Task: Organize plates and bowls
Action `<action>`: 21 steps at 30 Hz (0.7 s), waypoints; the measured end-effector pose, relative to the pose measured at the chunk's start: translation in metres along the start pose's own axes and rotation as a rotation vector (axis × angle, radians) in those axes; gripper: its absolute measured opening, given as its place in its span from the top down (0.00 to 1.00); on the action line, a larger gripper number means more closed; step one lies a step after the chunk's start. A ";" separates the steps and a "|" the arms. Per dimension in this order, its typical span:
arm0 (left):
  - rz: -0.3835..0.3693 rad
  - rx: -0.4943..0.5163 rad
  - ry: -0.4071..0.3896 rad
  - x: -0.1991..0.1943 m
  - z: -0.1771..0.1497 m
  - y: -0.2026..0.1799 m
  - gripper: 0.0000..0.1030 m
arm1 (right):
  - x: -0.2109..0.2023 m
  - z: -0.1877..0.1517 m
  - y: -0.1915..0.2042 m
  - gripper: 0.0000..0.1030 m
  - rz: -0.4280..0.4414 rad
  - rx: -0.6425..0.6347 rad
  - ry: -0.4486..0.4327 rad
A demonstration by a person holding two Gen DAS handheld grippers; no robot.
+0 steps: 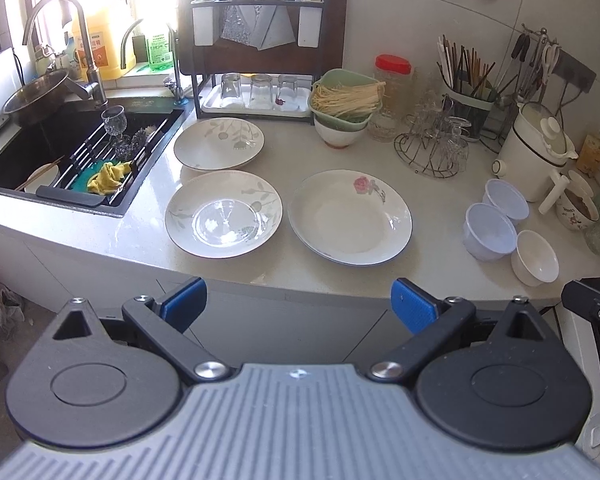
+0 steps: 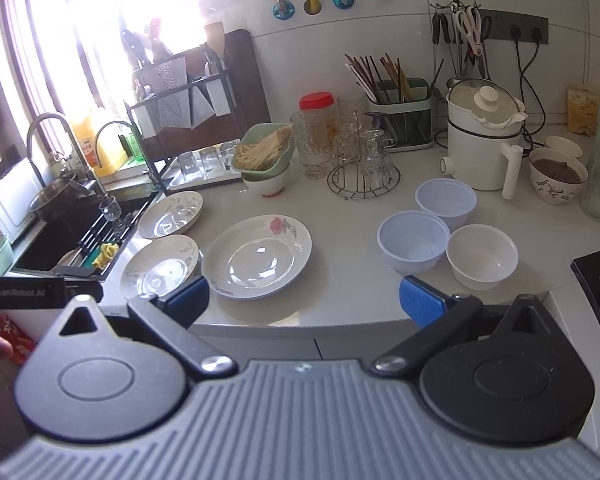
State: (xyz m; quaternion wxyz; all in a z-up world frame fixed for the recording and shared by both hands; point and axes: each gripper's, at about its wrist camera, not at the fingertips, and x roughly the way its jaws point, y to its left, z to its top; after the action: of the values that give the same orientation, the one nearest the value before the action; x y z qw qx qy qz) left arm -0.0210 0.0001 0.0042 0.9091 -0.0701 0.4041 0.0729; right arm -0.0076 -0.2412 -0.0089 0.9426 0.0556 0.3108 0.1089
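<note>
Plates sat unstacked right of the sink (image 1: 40, 152), bowls (image 2: 414, 240) farther right; left gripper (image 1: 298, 302) and right gripper (image 2: 304, 300) hung spread, empty—best to pinch the rose plate (image 1: 350, 216) at its near rim.

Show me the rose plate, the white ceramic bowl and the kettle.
rose plate (image 1: 350, 218): left wrist view, bare centre.
white ceramic bowl (image 2: 482, 258): right wrist view, inner bottom.
kettle (image 2: 476, 152): right wrist view, white body.

left gripper (image 1: 298, 303): black links, blue ribbed pads | right gripper (image 2: 303, 303): same, grey ridged body, silver screws
</note>
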 end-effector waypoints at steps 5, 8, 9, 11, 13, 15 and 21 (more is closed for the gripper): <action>0.018 -0.011 0.003 -0.001 -0.004 0.001 0.03 | 0.002 -0.002 -0.004 0.00 0.001 0.012 0.005; 0.024 -0.019 0.010 -0.002 -0.005 0.000 0.03 | 0.004 -0.001 -0.004 0.00 0.005 0.011 0.006; 0.023 -0.017 0.017 -0.001 -0.006 0.000 0.03 | 0.004 -0.001 -0.004 0.00 0.006 0.010 0.006; 0.029 -0.018 0.024 -0.001 -0.005 -0.002 0.03 | 0.005 -0.001 -0.005 0.00 0.003 0.012 0.009; 0.032 -0.021 0.026 -0.001 -0.003 -0.003 0.03 | 0.006 -0.001 -0.005 0.00 0.005 0.014 0.019; 0.050 -0.020 0.019 0.000 -0.001 -0.005 0.03 | 0.008 -0.001 -0.006 0.00 0.006 0.017 0.032; 0.051 -0.039 0.045 0.011 0.003 -0.003 0.03 | 0.009 -0.002 -0.007 0.00 0.026 0.030 0.036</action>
State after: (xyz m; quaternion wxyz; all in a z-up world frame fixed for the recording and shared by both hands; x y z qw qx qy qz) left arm -0.0104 -0.0014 -0.0018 0.8962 -0.0790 0.4245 0.1024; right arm -0.0002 -0.2461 -0.0172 0.9344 0.0719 0.3286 0.1177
